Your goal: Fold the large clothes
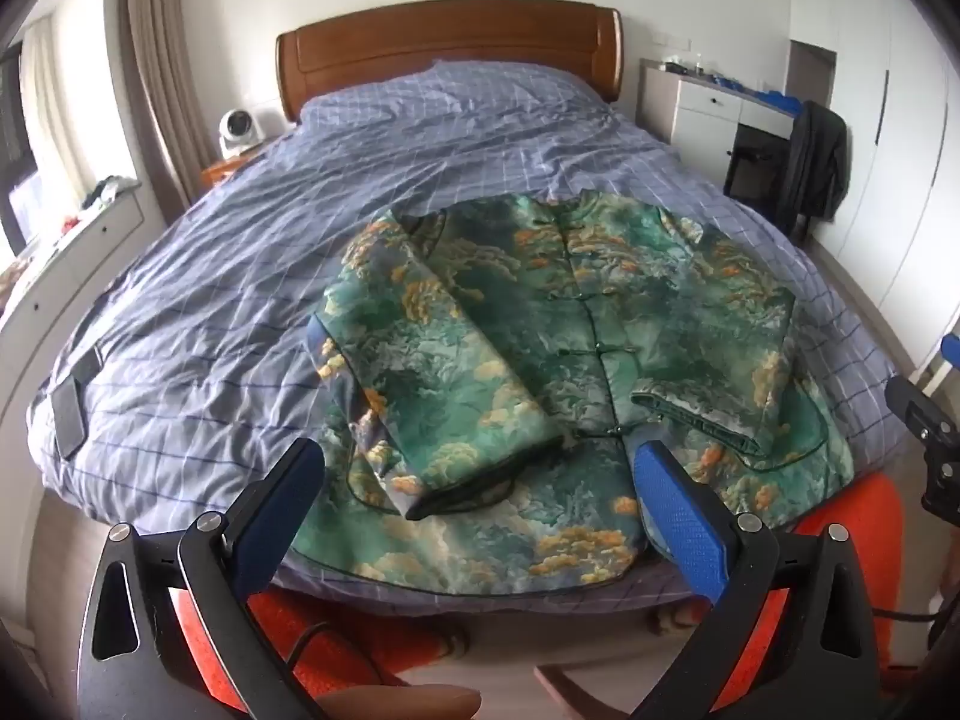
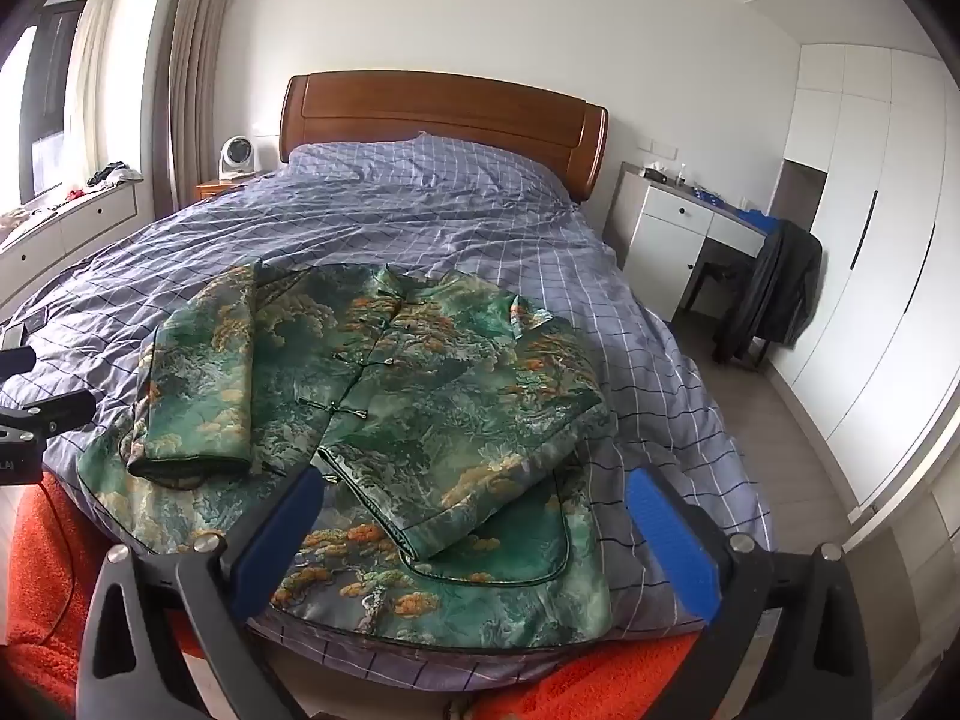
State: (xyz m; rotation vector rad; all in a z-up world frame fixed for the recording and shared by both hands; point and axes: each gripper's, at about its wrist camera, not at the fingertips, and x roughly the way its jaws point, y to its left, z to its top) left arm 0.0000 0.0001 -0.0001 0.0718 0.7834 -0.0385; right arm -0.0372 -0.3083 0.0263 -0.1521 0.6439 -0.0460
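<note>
The jacket (image 1: pixel 540 330) lies face up in the centre of the left wrist frame, at the foot end of the bed (image 1: pixel 240 252), collar toward the headboard (image 1: pixel 450 54). Both sleeves are already folded inward over the body: one sleeve (image 1: pixel 432 372) runs diagonally toward lower centre, the other sleeve (image 1: pixel 708 414) crosses the front at centre right. You can judge that this narrows the garment to a rectangle ahead of a hem-to-collar fold.

The fabric is a padded, satin-like brocade in green with orange and cream motifs, dark piping along the curved hem, and knot-and-loop fastenings down the front. It looks thick, so expect soft, rounded creases.

Your left tool (image 1: pixel 480 480) hangs above the hem at lower centre, jaws wide apart and empty. Your right tool (image 2: pixel 474 534) hangs likewise, wide and empty, over the lower right hem.

The checked lilac duvet is wrinkled. An orange blanket (image 2: pixel 42 570) hangs below the bed's near edge.
</note>
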